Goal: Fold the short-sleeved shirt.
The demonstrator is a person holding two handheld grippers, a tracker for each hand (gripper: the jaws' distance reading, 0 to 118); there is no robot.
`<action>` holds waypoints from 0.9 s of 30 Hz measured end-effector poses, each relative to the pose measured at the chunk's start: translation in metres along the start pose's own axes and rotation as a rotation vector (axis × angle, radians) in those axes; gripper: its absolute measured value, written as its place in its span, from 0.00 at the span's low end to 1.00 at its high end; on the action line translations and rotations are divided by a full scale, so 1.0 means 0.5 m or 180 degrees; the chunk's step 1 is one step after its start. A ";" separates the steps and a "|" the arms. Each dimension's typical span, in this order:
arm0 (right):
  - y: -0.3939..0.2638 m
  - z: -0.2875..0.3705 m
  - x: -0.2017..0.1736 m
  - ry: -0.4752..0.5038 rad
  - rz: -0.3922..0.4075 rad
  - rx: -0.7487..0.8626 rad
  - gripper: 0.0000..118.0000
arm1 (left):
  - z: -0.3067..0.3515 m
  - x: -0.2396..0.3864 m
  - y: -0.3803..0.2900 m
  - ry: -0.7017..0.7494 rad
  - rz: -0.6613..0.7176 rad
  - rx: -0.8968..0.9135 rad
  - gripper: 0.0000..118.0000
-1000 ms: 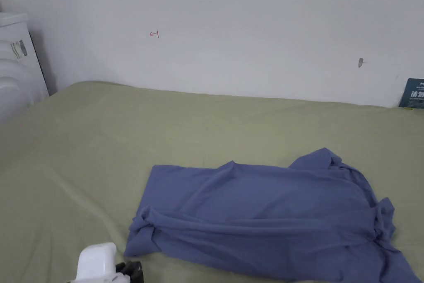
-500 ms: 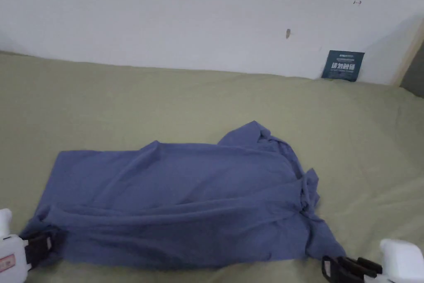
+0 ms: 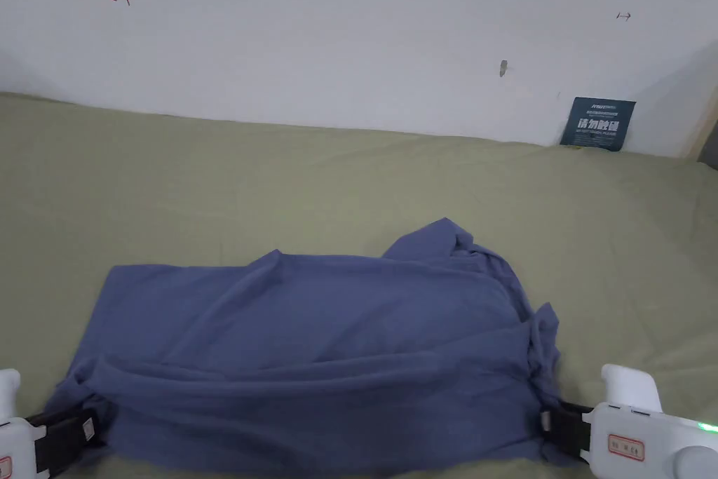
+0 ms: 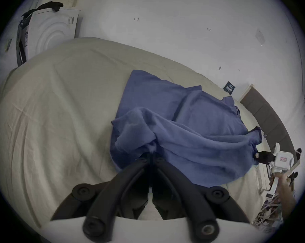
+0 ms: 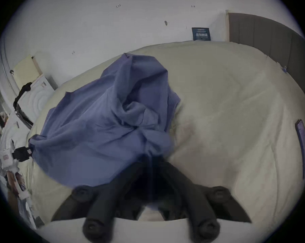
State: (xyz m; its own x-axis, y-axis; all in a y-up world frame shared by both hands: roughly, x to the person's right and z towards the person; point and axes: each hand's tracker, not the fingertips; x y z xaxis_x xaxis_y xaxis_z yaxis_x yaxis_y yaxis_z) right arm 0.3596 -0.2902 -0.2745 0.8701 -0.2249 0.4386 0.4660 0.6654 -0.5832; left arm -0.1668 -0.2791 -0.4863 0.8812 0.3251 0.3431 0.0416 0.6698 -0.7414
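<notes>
Head view: blue shirt (image 3: 315,354) lies rumpled on green-sheeted bed (image 3: 210,186), left gripper (image 3: 87,428) at its near-left corner, right gripper (image 3: 550,431) at near-right edge. Left gripper view: jaws closed, pinching bunched shirt fabric. Right gripper view: blurred jaws drawn together, clamping shirt edge; dark sign (image 5: 200,34) on wall.

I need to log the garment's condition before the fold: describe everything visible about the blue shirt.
The blue shirt is a plain, soft, thin-looking fabric in a slate blue, with no print visible. It lies crumpled across the pale green bed sheet, long side running left to right, with diagonal creases and a bunched, twisted end at the right. The left gripper is shut on its near left edge, and the right gripper is shut on its near right edge.
</notes>
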 end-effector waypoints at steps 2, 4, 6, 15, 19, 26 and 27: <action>0.000 0.017 -0.004 0.0083 -0.0122 0.0012 0.05 | 0.003 -0.003 0.002 -0.0032 -0.0009 0.0001 0.01; 0.001 0.034 -0.006 0.0139 -0.0161 0.0001 0.04 | 0.010 -0.005 0.002 -0.0026 -0.0030 -0.0030 0.01; 0.001 0.062 -0.008 0.0176 -0.0149 0.0030 0.05 | 0.018 -0.012 0.006 -0.0044 -0.0048 -0.0050 0.01; 0.000 0.163 -0.006 0.0440 -0.0197 0.0048 0.05 | 0.096 -0.042 0.039 -0.0246 0.0038 0.0011 0.01; -0.006 0.195 -0.011 0.0474 -0.0141 0.0044 0.05 | 0.122 -0.030 0.042 -0.0297 -0.0046 0.0014 0.01; -0.027 0.267 -0.012 0.0426 -0.0123 0.0059 0.05 | 0.189 -0.023 0.011 -0.0341 -0.0114 0.0037 0.01; -0.030 0.272 -0.007 0.0407 -0.0112 0.0056 0.05 | 0.200 -0.024 0.006 -0.0332 -0.0106 0.0037 0.01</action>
State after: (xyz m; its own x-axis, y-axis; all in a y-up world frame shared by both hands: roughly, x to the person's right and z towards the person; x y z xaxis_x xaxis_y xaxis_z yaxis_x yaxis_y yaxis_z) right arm 0.3278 -0.2027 -0.1743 0.8672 -0.3365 0.3671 0.4946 0.6676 -0.5565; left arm -0.2245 -0.2143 -0.4347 0.8256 0.3699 0.4262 0.0642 0.6888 -0.7221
